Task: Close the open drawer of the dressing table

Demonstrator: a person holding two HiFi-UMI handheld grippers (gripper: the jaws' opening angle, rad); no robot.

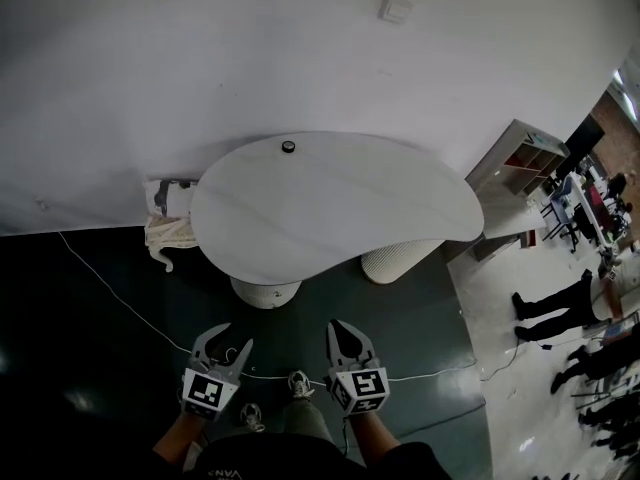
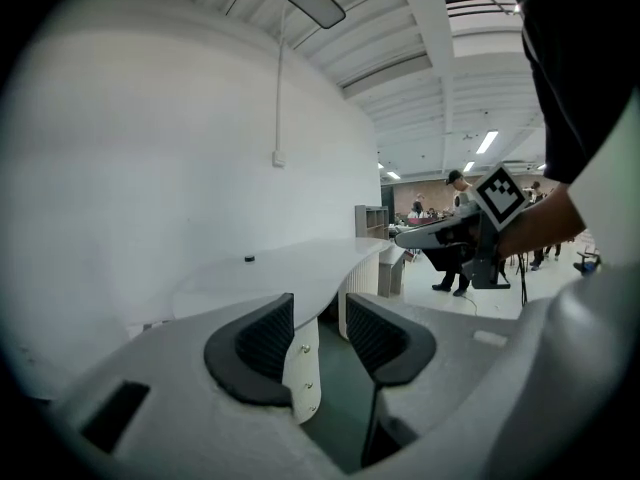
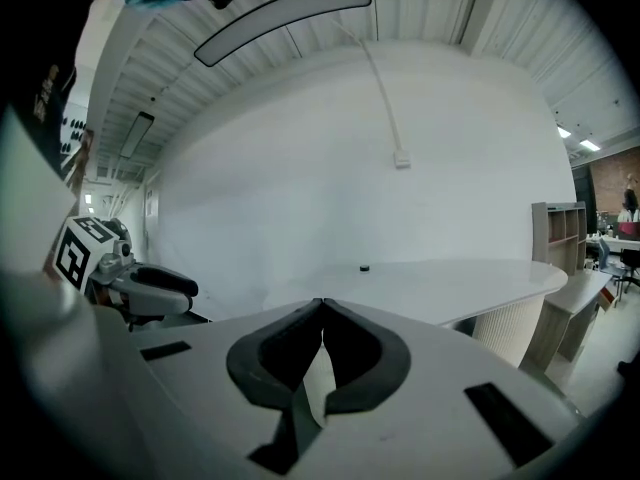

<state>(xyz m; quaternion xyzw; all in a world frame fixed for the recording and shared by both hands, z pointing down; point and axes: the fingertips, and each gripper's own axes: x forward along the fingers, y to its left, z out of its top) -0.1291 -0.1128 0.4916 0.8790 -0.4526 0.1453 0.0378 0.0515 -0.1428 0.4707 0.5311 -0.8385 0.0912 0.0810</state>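
Note:
The white dressing table (image 1: 330, 203) with a curved top stands against the wall, in front of both grippers. A round drawer column (image 1: 265, 291) shows under its front edge. In the left gripper view the column (image 2: 303, 368) carries small knobs, and its fronts look flush from here. A ribbed leg (image 1: 400, 260) holds up the right end. My left gripper (image 1: 232, 336) (image 2: 320, 313) is open and empty, a short way from the column. My right gripper (image 1: 340, 324) (image 3: 321, 305) is shut on nothing, its tips meeting, and is held in the air short of the table.
A small black knob-like object (image 1: 288, 146) lies on the tabletop near the wall. Crumpled white cloth (image 1: 170, 226) sits on the floor at the table's left end. A white cable (image 1: 120, 298) crosses the dark floor. An open shelf (image 1: 520, 153) and people (image 1: 550, 303) are at the right.

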